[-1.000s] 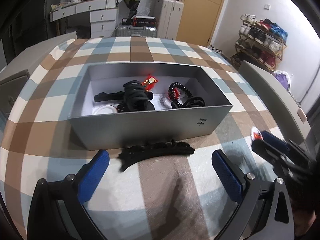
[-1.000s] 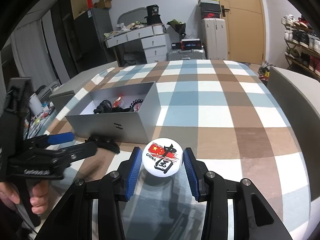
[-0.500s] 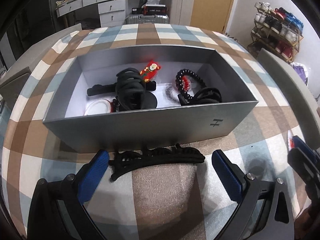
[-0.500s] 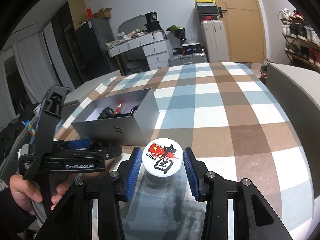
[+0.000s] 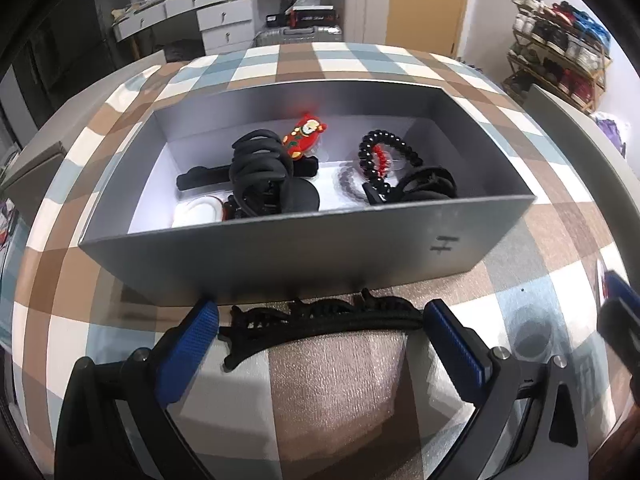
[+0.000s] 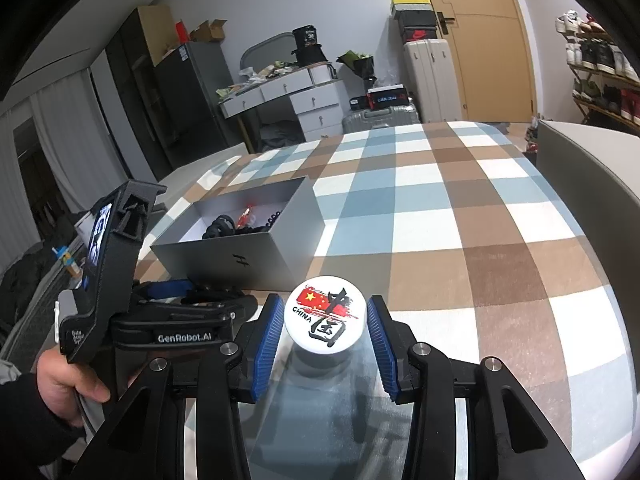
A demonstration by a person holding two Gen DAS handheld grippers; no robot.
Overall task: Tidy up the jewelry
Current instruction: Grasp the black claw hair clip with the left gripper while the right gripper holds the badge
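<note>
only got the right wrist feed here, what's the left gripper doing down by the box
Observer: The left gripper is open, with a long black hair clip lying on the cloth between its fingers, just in front of the grey box.
Operator: touching it yet
Observer: The clip's ends sit right at both blue pads; contact is unclear.
Operator: what's in the box
Observer: A big black claw clip, a red cartoon clip and a black bead bracelet, among others.

The white ring (image 5: 199,211) is partly hidden behind the box (image 5: 320,256) wall; the right gripper (image 5: 618,312) is blurred and cut off by the edge.
</note>
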